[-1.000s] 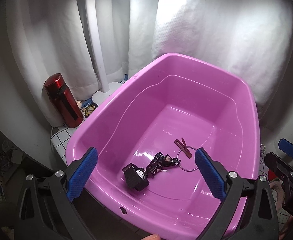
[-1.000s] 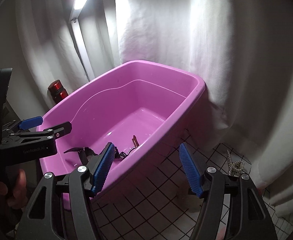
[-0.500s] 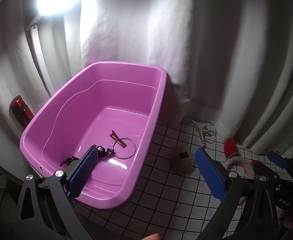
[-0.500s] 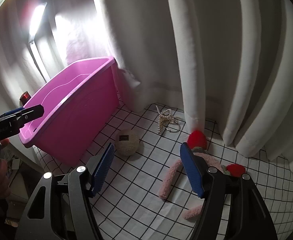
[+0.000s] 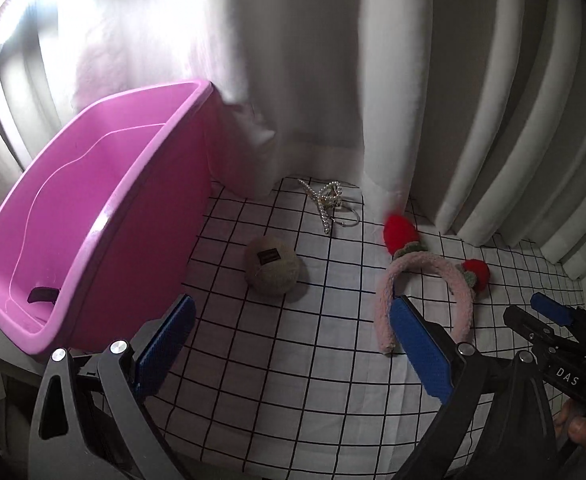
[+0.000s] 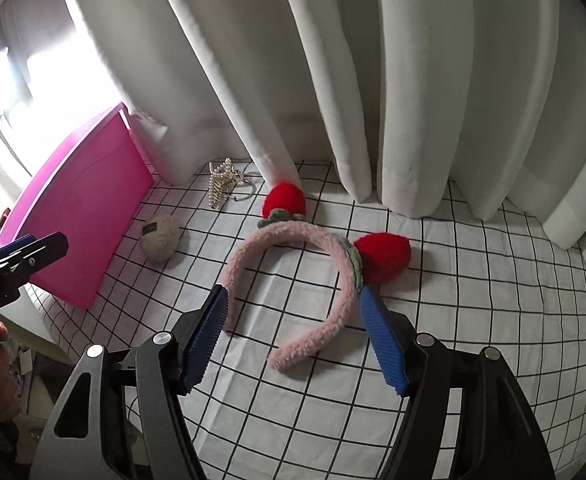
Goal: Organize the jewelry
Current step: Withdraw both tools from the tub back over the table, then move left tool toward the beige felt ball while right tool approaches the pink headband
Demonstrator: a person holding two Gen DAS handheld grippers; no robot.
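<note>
Checked cloth (image 6: 473, 300): headband (image 6: 293, 236), pouch (image 6: 161, 238), pearls (image 6: 219, 184).

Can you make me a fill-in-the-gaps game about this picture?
1. The fuzzy pink headband carries two ___ strawberries.
2. The big plastic tub is coloured ___.
3. The white tablecloth is patterned with black ___.
4. The pearl hair clip lies nearest the white ___.

Answers: red; pink; squares; curtain
</note>
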